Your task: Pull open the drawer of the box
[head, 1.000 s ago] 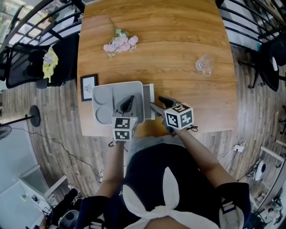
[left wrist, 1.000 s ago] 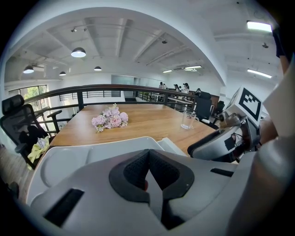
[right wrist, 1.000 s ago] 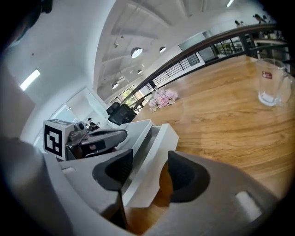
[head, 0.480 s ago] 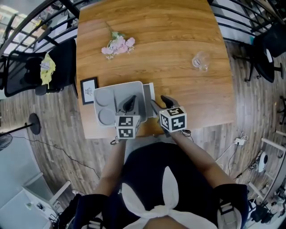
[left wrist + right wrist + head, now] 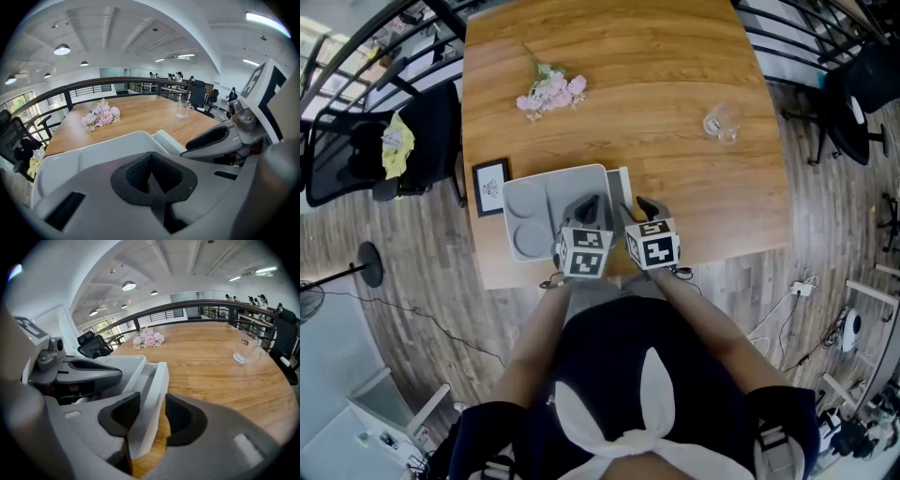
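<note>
A grey box [image 5: 546, 199] stands near the front edge of the wooden table [image 5: 675, 75], and its drawer [image 5: 622, 192] sticks out a little on the right side. My left gripper [image 5: 588, 206] is shut and rests on the box's lid [image 5: 93, 154], holding nothing. My right gripper [image 5: 635, 208] straddles the drawer's front panel [image 5: 152, 390]. Its jaws have just been closing around the panel. The left pad lies against it, and a thin gap shows at the right pad [image 5: 180, 416]. In the right gripper view the left gripper [image 5: 89, 371] lies over the box.
Pink flowers [image 5: 551, 92] lie at the table's far left and a glass mug [image 5: 722, 122] at the far right. A small picture frame [image 5: 490, 186] stands just left of the box. Black chairs [image 5: 384, 141] and railings surround the table.
My left gripper has slid right across the lid toward the drawer side. My right gripper has shifted left onto the drawer front, and its jaws have narrowed.
</note>
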`<state>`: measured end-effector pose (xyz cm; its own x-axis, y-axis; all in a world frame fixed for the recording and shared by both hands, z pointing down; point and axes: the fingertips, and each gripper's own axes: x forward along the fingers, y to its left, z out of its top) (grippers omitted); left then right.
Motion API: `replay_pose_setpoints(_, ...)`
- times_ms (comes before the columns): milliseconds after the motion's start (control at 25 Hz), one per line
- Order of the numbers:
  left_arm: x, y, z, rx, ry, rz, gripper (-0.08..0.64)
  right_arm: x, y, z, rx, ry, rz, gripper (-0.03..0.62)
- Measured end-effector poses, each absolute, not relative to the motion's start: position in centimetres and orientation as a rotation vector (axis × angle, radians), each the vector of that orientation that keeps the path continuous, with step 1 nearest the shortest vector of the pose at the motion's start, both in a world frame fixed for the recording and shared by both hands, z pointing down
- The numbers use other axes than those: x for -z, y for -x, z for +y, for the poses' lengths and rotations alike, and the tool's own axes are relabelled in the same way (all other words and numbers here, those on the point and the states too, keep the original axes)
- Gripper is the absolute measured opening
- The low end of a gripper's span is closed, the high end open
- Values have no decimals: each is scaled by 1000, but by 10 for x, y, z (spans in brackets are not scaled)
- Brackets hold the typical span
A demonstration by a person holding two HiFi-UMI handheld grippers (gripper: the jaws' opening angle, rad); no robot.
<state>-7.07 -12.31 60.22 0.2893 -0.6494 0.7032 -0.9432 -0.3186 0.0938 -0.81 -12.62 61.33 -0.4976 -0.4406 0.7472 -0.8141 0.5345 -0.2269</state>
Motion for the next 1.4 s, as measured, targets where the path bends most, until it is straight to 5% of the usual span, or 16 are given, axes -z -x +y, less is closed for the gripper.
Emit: replay_pose_setpoints(1400,-606,63,-119,-829,-2068,-1336,17,-623,8,-124,-787,-1177,-2055,98)
